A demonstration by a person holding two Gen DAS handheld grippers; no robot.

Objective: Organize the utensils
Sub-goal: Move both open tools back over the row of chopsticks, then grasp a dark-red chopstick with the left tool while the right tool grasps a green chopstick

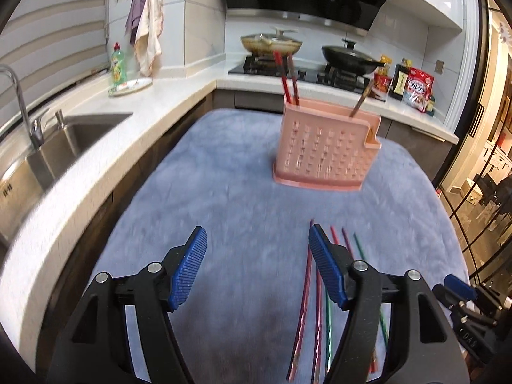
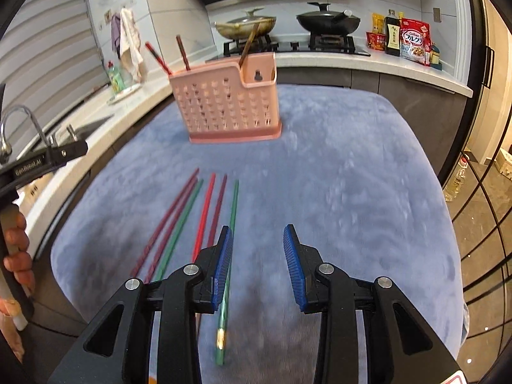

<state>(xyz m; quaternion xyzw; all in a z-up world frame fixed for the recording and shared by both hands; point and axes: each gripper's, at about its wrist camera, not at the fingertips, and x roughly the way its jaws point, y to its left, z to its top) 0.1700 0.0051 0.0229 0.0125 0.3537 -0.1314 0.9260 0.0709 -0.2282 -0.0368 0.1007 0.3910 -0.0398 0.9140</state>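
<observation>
1. The left gripper (image 1: 257,249) has its jaws apart, and nothing is between the blue pads (image 1: 187,268). It hangs above the blue cloth (image 1: 224,192).
2. The right gripper (image 2: 257,249) also has its jaws apart and holds nothing. One green chopstick (image 2: 235,198) lies on the cloth and passes under its left pad; if they touch, I cannot tell.
3. The loose chopsticks (image 2: 188,214) lie side by side on the cloth, near the grippers. I count six: red, dark red and green ones. In the left view they are just right of the left gripper (image 1: 307,275).
4. The pink holder (image 2: 227,108) stands upright farther back on the cloth, well apart from the loose chopsticks. Three chopsticks (image 2: 183,52) already stand in it, tilted.
5. A hand (image 2: 17,246) on the left gripper's handle shows at the left edge of the right view.
6. Behind the cloth are a counter with a sink (image 1: 80,128) and a stove with two pans (image 1: 348,54).
</observation>
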